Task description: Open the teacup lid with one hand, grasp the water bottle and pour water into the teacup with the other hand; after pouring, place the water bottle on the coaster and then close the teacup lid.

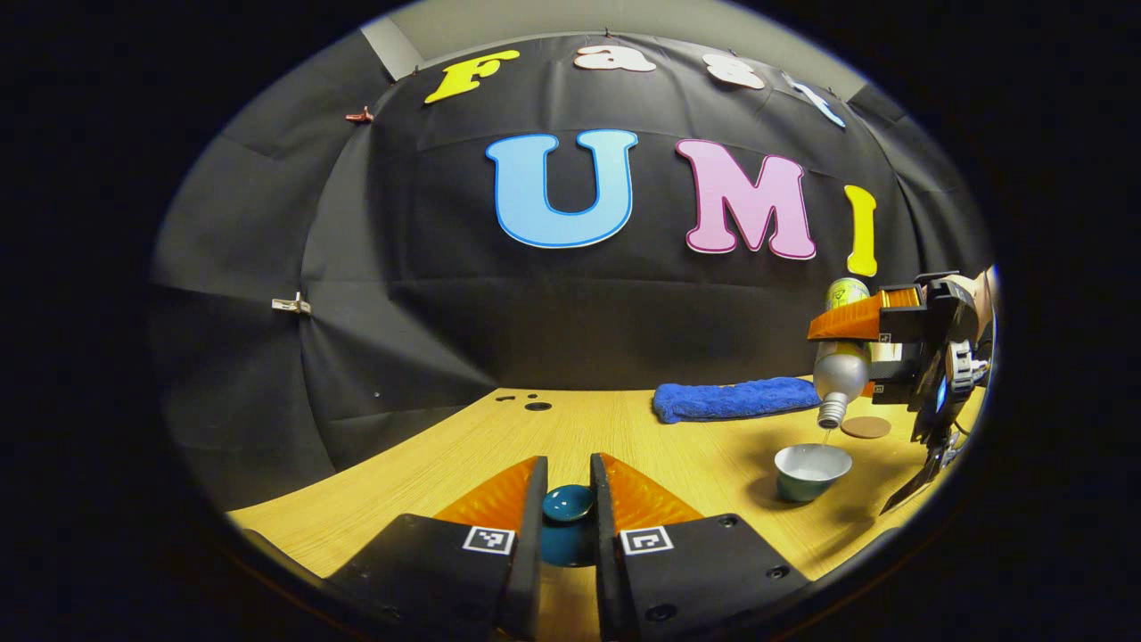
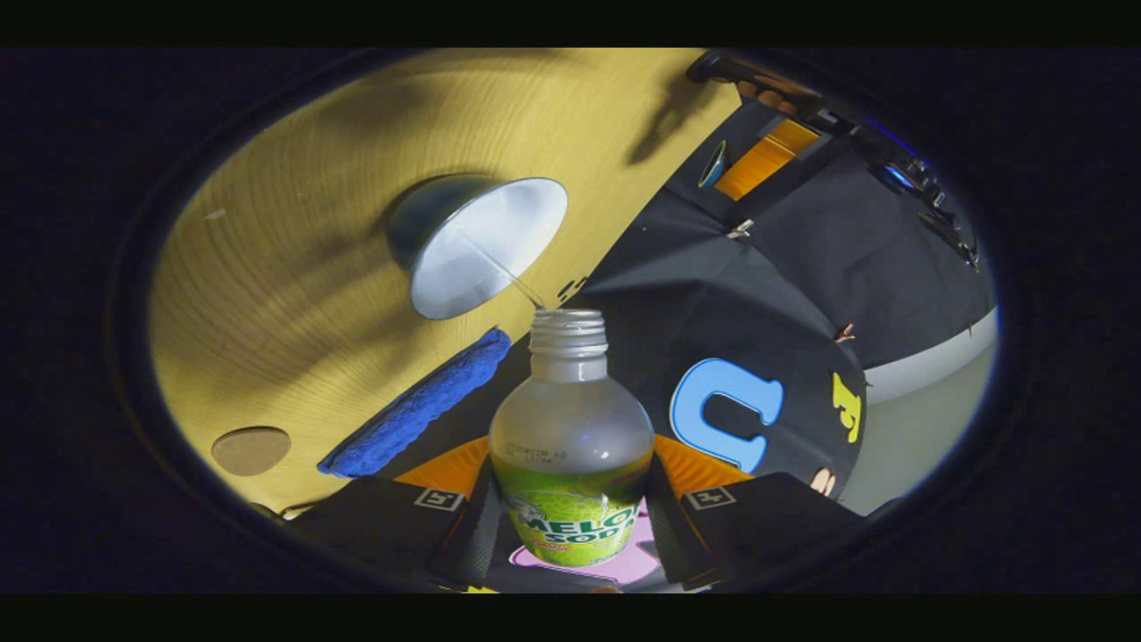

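In the left gripper view my left gripper (image 1: pixel 567 504) is shut on the dark teal teacup lid (image 1: pixel 568 504), held just above the wooden table (image 1: pixel 624 437). At the right, the open teacup (image 1: pixel 811 470) stands on the table. Above it my right gripper (image 1: pixel 851 348) holds the water bottle (image 1: pixel 842 366) tipped neck-down, and a thin stream of water falls into the cup. In the right gripper view my right gripper (image 2: pixel 570 499) is shut on the water bottle (image 2: pixel 570 428), its open mouth pointing at the teacup (image 2: pixel 486 250), with the stream running in. The round brown coaster (image 1: pixel 866 427) lies behind the cup.
A folded blue towel (image 1: pixel 735 398) lies at the back of the table, also seen as the blue towel (image 2: pixel 419 406) beside the coaster (image 2: pixel 250 449). Small dark holes (image 1: pixel 537 406) mark the tabletop near the cloth wall. The other gripper (image 2: pixel 758 156) shows far off.
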